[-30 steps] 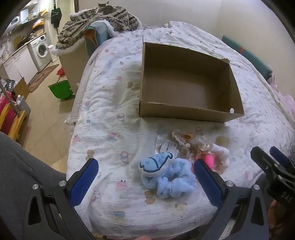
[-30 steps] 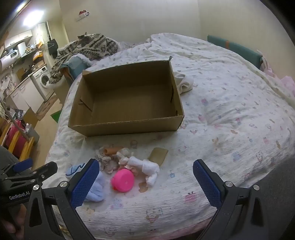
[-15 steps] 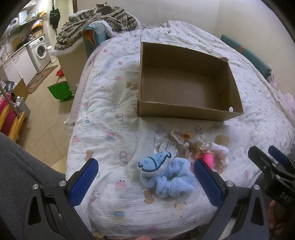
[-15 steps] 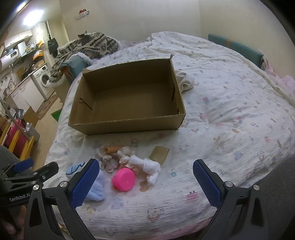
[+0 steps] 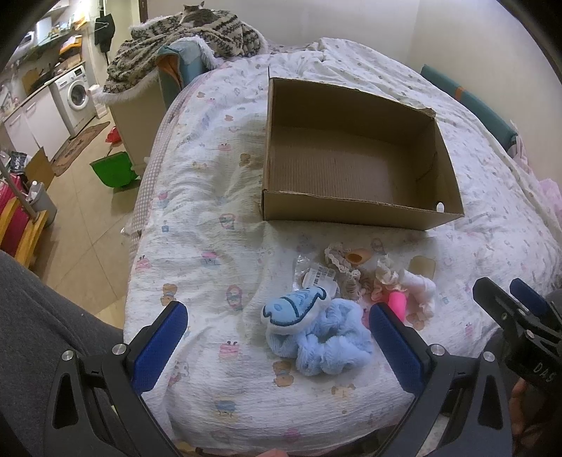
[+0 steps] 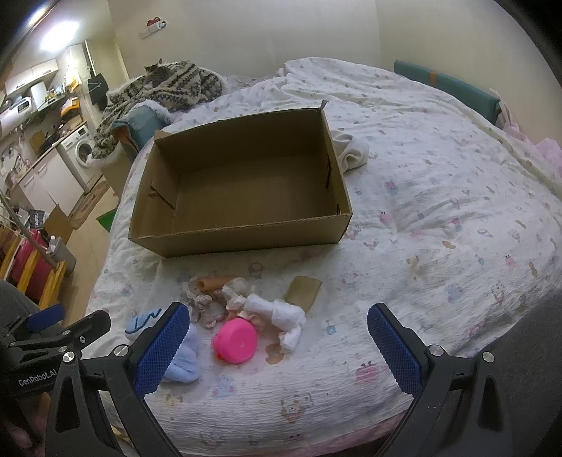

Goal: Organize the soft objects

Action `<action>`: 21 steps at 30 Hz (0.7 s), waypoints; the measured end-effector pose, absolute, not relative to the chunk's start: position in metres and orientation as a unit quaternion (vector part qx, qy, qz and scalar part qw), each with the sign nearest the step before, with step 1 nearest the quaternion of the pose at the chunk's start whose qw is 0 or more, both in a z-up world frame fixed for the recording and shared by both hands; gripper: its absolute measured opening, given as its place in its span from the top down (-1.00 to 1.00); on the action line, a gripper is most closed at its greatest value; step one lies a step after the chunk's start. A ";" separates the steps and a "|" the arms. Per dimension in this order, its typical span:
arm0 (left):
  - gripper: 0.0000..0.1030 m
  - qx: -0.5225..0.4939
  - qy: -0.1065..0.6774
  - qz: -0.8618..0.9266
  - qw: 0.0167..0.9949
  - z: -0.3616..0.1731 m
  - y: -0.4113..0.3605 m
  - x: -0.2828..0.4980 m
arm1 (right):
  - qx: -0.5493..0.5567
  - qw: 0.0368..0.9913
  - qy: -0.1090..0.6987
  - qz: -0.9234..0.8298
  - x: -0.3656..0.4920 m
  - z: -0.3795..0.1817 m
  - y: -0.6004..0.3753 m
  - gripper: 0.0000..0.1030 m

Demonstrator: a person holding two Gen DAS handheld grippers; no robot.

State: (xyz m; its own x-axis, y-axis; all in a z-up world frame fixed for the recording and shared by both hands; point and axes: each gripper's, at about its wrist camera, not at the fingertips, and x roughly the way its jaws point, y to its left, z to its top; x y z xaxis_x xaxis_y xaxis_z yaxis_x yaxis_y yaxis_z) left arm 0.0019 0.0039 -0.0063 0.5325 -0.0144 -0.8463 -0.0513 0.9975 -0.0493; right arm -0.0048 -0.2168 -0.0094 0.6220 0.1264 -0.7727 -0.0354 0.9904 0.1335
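An empty cardboard box (image 5: 354, 207) (image 6: 242, 239) sits open on the bed. In front of it lies a small pile: a blue fish plush (image 5: 295, 306), a fluffy blue scrunchie (image 5: 333, 344) (image 6: 182, 358), a pink round object (image 6: 235, 339) (image 5: 397, 300), a white rolled cloth (image 6: 281, 314) (image 5: 419, 286), lace scrunchies (image 5: 346, 267) (image 6: 207, 306) and a tan piece (image 6: 304, 288). My left gripper (image 5: 277, 341) is open, just short of the blue plush and scrunchie. My right gripper (image 6: 279, 346) is open above the bed's front edge, with the pink object between its fingers' line.
The bed's patterned quilt (image 6: 439, 211) spreads to the right. A white cloth (image 6: 353, 153) lies behind the box. A cat on a knitted blanket (image 5: 189, 24) sits at the far end. The floor with a green bin (image 5: 112, 170) and washing machine (image 5: 75, 95) is left.
Both grippers have stayed open and shifted only slightly; the view of the bed has drifted a little. The objects have not moved.
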 end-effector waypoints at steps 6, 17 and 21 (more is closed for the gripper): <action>-1.00 -0.034 0.484 0.010 0.874 -0.006 0.004 0.002 | 0.053 0.899 0.433 0.045 -0.005 -0.010 -0.217 -1.00; -1.00 -0.038 0.486 0.013 0.873 -0.006 0.004 0.001 | 0.053 0.899 0.433 0.045 -0.005 -0.009 -0.217 -1.00; -1.00 -0.040 0.488 0.013 0.872 -0.005 0.004 0.002 | 0.053 0.898 0.434 0.045 -0.005 -0.009 -0.217 -1.00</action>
State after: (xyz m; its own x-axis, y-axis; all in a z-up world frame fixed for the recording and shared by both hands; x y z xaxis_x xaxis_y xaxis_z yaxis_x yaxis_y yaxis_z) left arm 0.0016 0.0037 -0.0053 0.5239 -0.0168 -0.8516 -0.0611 0.9965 -0.0573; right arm -0.0046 -0.2168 -0.0093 0.6200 0.1266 -0.7743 -0.0350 0.9904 0.1339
